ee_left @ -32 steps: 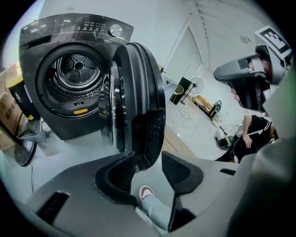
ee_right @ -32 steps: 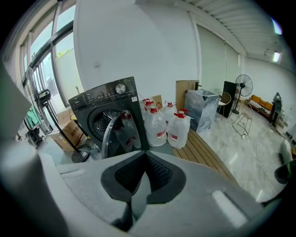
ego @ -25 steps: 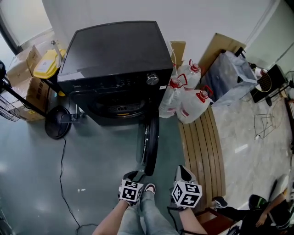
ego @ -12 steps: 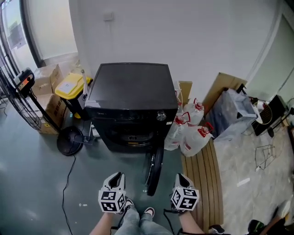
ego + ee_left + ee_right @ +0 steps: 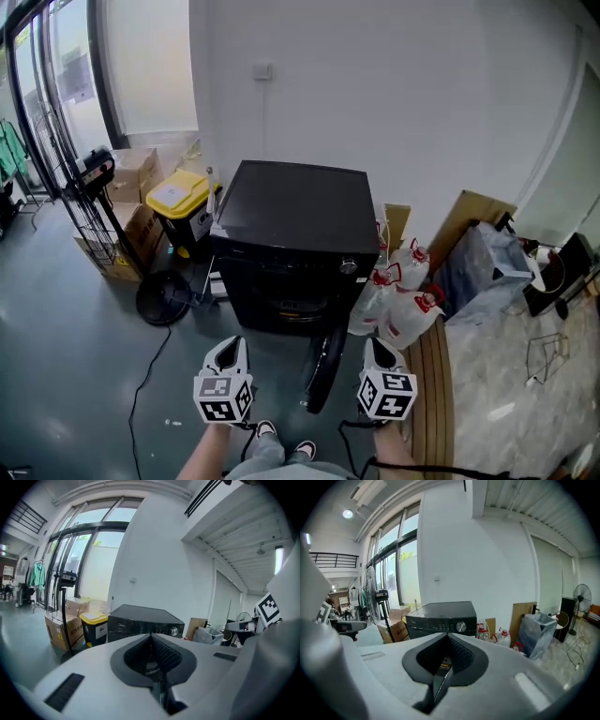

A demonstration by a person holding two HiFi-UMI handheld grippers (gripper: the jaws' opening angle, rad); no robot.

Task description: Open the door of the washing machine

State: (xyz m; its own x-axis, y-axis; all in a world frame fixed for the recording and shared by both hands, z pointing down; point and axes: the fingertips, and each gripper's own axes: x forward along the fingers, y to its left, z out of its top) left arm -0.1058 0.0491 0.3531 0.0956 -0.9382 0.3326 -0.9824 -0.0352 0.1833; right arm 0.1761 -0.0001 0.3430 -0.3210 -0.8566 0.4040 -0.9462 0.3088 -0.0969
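Left gripper [image 5: 231,345], jaws just closed on nothing, and right gripper [image 5: 377,345], also pressed together empty, hang back from the washing machine [image 5: 295,225]. Its door [image 5: 322,370] already stands swung out, so best keep clear.

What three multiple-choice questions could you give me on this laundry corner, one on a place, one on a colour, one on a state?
1. In the head view, the yellow-lidded dark plastic bin stands:
A. left of the black box-shaped washing machine
B. on top of it
C. right of it

2. The clear plastic water jugs are capped in:
A. blue
B. red
C. green

3. The machine's round door is:
A. shut
B. lying on the machine
C. swung open

Key: 1 A, the bin sits off the machine's left side; 2 B, their tops show red; 3 C, the door juts out from the front.
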